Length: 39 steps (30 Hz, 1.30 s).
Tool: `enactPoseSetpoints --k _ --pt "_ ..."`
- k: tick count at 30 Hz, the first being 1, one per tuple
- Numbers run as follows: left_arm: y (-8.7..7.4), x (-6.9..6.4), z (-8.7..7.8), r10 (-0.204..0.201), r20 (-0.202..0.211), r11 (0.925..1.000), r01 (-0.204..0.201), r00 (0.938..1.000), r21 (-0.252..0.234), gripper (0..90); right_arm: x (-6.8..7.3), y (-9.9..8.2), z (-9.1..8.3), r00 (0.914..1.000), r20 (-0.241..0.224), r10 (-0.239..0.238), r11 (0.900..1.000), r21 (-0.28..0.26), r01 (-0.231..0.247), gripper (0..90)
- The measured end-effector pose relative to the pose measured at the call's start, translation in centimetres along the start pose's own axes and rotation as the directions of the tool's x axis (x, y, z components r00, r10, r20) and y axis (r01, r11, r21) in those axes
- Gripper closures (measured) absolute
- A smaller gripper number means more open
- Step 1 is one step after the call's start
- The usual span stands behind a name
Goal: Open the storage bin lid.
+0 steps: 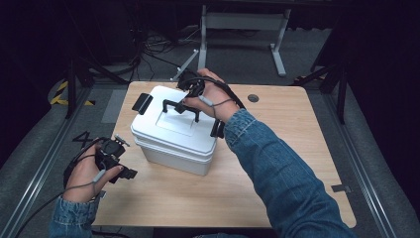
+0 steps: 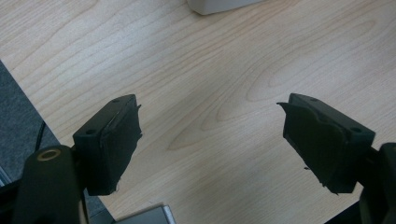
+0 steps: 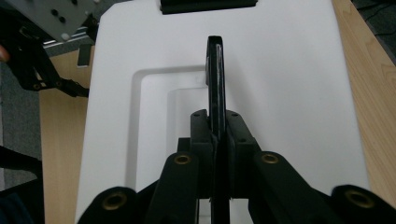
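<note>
Blue denim sleeve (image 1: 282,173) low in the high view. Right gripper (image 3: 218,135) clamped tight on the black handle (image 3: 215,84) of the white box (image 1: 173,131). Box in the middle of the wooden table (image 1: 277,163). Left gripper (image 2: 210,140) near the table's left edge, jaws wide apart, holding nothing, only bare wood between.
</note>
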<state>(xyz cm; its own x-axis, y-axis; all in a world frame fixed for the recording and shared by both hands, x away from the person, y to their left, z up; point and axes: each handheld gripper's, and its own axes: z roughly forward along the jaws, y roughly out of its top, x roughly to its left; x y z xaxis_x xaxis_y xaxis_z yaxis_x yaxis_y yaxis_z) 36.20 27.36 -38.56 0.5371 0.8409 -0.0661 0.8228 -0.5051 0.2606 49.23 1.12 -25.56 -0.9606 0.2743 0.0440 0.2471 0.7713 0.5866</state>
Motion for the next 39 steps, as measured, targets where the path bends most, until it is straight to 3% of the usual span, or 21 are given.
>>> enactPoseSetpoints --k 11,17,27,32,39 --pt "0.1 0.1 0.0 -0.013 0.006 0.9999 0.013 0.9999 -0.005 19.3 0.4 -0.5 -3.2 0.9997 0.015 -0.018 0.9997 -0.014 0.018 84.0" --pt "0.2 0.1 0.0 -0.010 0.014 0.9999 0.010 0.9999 0.001 20.5 0.1 -2.0 -4.9 0.9998 0.018 0.002 0.9994 -0.035 -0.001 84.0" --pt "0.4 -0.1 0.2 -0.010 0.021 0.9999 0.010 0.9997 0.006 20.4 -0.8 -5.6 -7.7 0.9987 0.049 0.010 0.9995 -0.031 -0.008 84.1" --pt "0.5 -0.1 0.3 0.018 0.014 0.9997 -0.019 0.9997 0.013 20.2 -1.5 -7.8 -9.1 0.9964 0.067 0.052 0.9985 -0.021 -0.050 84.1" --pt "0.5 -0.3 0.5 -0.004 0.036 0.9998 0.003 0.9994 0.017 20.2 -2.6 -10.6 -10.9 0.9905 0.101 0.093 0.9957 -0.013 -0.092 84.0"
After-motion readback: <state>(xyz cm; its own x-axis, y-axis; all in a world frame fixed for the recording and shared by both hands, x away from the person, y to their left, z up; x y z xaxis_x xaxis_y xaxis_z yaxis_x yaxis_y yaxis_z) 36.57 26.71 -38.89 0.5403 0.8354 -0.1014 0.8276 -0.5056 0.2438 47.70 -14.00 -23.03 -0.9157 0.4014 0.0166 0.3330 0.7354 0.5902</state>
